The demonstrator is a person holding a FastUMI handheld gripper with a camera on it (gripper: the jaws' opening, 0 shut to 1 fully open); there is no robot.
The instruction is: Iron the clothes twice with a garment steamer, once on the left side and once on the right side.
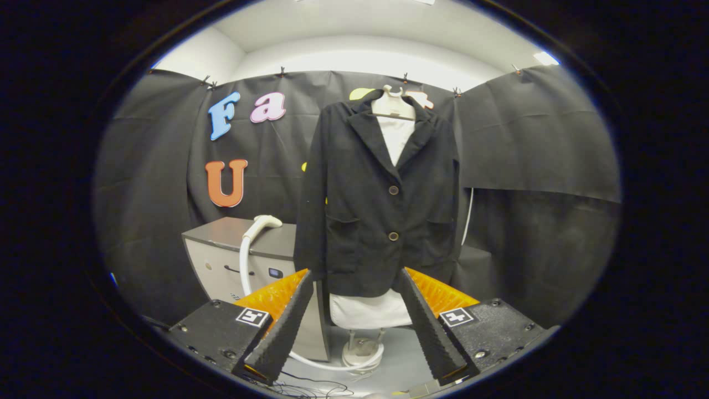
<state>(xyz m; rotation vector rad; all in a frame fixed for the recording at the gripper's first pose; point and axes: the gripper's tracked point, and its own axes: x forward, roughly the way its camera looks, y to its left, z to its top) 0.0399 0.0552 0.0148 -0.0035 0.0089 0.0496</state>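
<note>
Gripper view, and the gripper (354, 288) is spread wide with nothing between its fingers (285, 327), pointed straight at the dark jacket (376, 205). That jacket hangs buttoned on a pale hanger (392, 105) over a white form (370, 310), well beyond the fingertips. Off to the jacket's left, the steamer head (266, 221) rests on top of a grey cabinet (232, 249), its white hose (243, 266) trailing down to the stand's base (363, 352) on the floor.

Cloth-walled test booth (532, 138)
</note>
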